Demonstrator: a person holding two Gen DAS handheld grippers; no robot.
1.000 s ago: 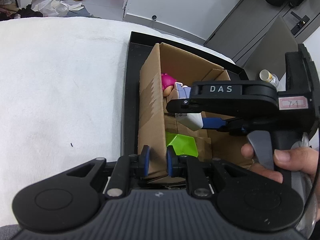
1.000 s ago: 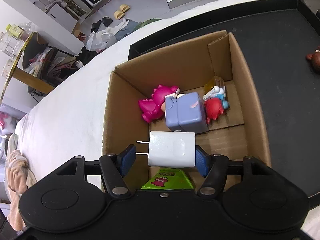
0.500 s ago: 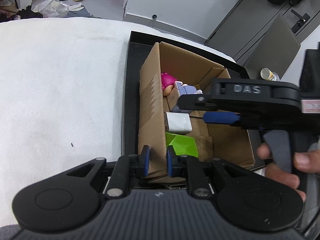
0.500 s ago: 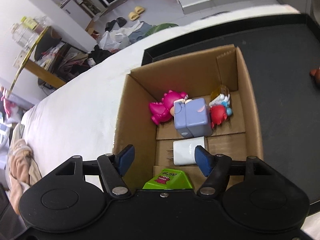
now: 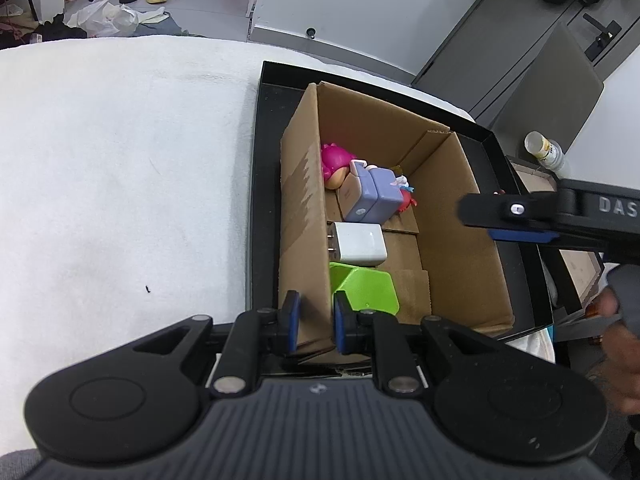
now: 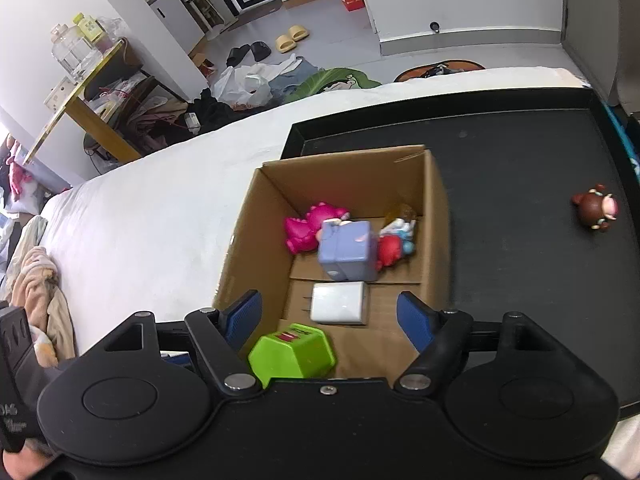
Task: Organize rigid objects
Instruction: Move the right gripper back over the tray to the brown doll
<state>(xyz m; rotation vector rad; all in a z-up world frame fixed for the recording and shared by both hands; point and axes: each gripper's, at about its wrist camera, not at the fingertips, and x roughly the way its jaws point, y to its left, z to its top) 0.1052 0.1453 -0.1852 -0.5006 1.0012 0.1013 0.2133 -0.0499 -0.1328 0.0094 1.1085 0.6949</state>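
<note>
Gripping the near wall of the open brown cardboard box point(image 5: 304, 216), the left gripper point(image 5: 314, 326) has its blue pads clenched on the cardboard, one pad outside the wall and one inside. The box stands in a shallow black tray point(image 6: 520, 160), and the tray rests on a white cloth-covered surface point(image 5: 120, 180).

Above the box, the right gripper point(image 6: 330, 316) hangs with its blue pads spread wide and nothing between them; its jaws have just been opening. In the left wrist view it reaches in from the right edge, a black arm marked with white letters, with the person's hand point(image 5: 616, 344) on its handle.

On the box floor lies the white rectangular plug-in charger point(image 6: 339, 303), flat, prongs toward the wall that the left gripper holds, touching neither set of pads. Just beside it, nearer the grippers, sits a lime-green faceted plastic container point(image 6: 292, 354). Beyond the charger rests a lavender plastic block point(image 6: 348, 250), with a magenta dinosaur figurine point(image 6: 310, 226) against one side and a red and blue toy figure point(image 6: 394, 246) against the other. An amber piece point(image 6: 402, 212) lies behind those, too small to make out.

Out on the bare tray, well apart from the box, a small brown and pink figurine point(image 6: 595, 208) lies by itself.
</note>
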